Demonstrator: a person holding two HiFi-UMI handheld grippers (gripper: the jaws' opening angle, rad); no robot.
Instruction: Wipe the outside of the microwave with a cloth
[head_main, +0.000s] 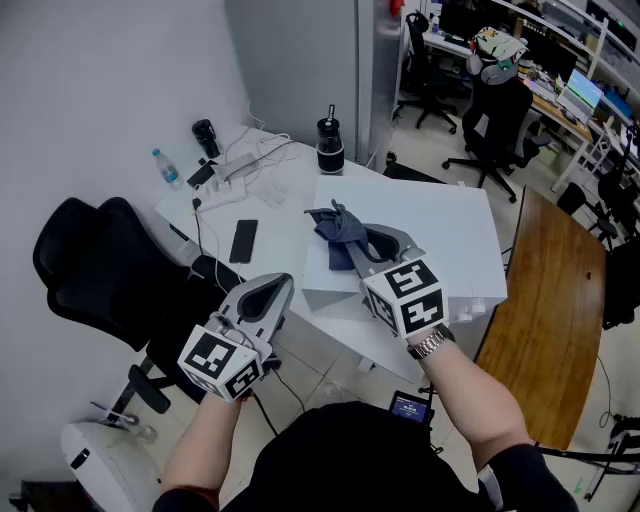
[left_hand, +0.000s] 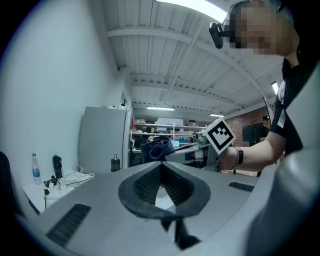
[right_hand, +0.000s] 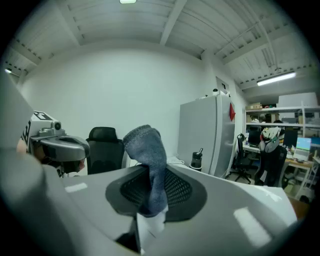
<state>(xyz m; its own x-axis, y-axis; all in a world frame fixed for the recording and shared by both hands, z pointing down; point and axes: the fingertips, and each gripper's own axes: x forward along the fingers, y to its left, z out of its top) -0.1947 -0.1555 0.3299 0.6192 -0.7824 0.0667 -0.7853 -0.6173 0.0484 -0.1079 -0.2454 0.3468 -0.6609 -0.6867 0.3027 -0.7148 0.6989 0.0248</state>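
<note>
The white microwave (head_main: 430, 225) stands on a white table, and I see its flat top from above. My right gripper (head_main: 350, 245) reaches over the top's left part, shut on a blue-grey cloth (head_main: 335, 228). In the right gripper view the cloth (right_hand: 147, 150) sticks up bunched from between the jaws of the right gripper (right_hand: 150, 170). My left gripper (head_main: 280, 285) hovers at the microwave's near left corner, shut and holding nothing. The left gripper view shows the left gripper (left_hand: 161, 164) with its tips touching, and beyond it the cloth (left_hand: 156, 149).
On the table (head_main: 275, 215) left of the microwave lie a black phone (head_main: 243, 240), cables with a power strip (head_main: 240, 160), a water bottle (head_main: 167, 168) and a black tumbler (head_main: 330, 145). A black office chair (head_main: 90, 270) stands at left. A wooden table (head_main: 560, 300) is at right.
</note>
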